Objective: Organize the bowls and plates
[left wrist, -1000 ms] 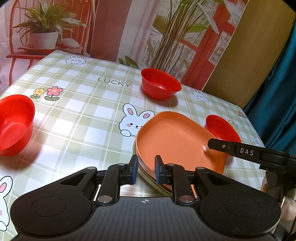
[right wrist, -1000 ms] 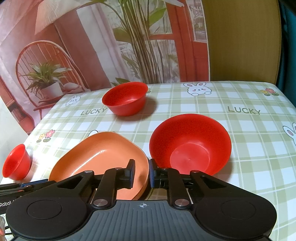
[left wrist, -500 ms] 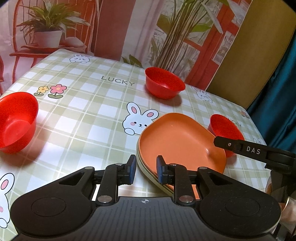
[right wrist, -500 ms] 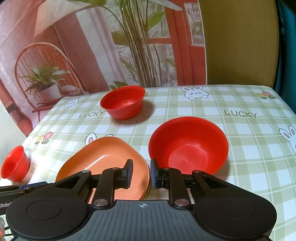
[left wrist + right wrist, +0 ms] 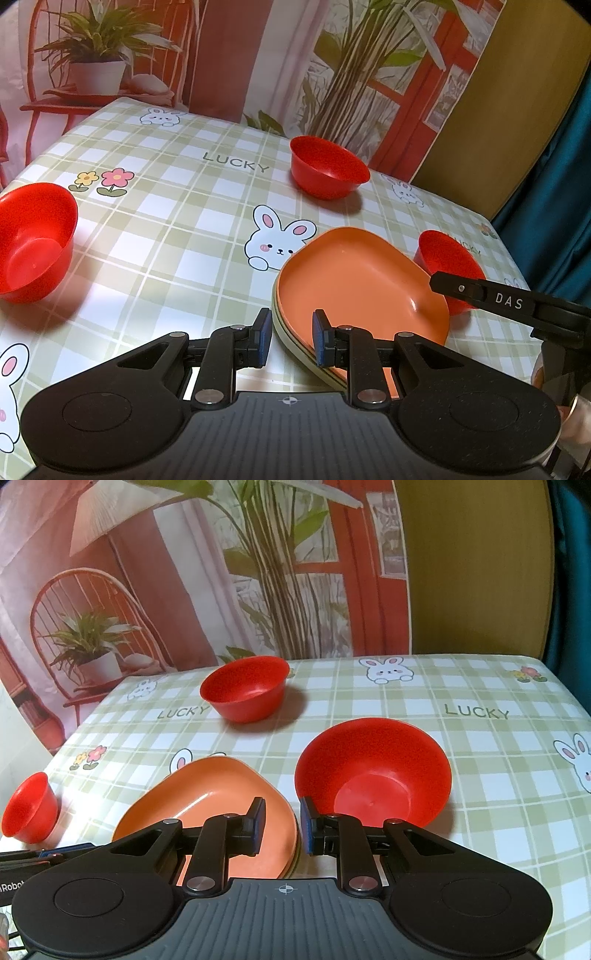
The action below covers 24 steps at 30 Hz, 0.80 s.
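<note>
An orange plate lies on top of a stack of pale plates on the checked tablecloth; it also shows in the right wrist view. My left gripper is open, its jaws either side of the stack's near rim without closing on it. My right gripper is open and empty, just short of the gap between the plates and a red bowl. Another red bowl stands at the back, and a third red bowl at the left.
The table has a green checked cloth with rabbits. Its far edge meets a printed backdrop. A teal curtain hangs at the right. The right gripper's finger shows in the left wrist view.
Both grippers have drawn back and up a little from the plate stack. The jaws of both have opened slightly. Plates and bowls have stayed in place.
</note>
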{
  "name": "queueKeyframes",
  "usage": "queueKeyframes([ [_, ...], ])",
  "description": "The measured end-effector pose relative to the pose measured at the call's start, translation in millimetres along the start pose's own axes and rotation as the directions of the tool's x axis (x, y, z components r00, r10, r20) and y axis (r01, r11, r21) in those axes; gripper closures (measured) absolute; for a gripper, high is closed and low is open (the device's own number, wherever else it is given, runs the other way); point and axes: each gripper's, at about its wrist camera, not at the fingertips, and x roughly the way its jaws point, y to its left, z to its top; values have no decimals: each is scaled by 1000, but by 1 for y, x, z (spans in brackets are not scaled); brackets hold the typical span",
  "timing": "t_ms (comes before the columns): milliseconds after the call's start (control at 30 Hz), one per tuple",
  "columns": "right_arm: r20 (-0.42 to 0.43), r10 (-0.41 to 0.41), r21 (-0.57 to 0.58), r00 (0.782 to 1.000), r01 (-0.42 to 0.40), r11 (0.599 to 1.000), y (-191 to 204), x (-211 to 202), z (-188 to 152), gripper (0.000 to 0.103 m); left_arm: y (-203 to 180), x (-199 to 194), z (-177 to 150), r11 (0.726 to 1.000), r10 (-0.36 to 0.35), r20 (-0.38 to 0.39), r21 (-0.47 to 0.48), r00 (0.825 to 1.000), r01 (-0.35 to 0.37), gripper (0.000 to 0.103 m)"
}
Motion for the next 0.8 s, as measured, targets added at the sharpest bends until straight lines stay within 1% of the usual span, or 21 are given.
queueKeyframes([
  [233,21,-2,13,1000,2,1000,-5,-4,3,84,1,-4,6,1000,4,27,2,1000,-4,78],
  [467,28,-4,20,1000,4,1000,-7,-4,5,84,5,-5,10,1000,7,27,-2,1000,-7,79],
  [800,51,-9,35,999,7,999,-11,-9,10,84,7,-17,26,999,13,81,31,997,-15,78],
])
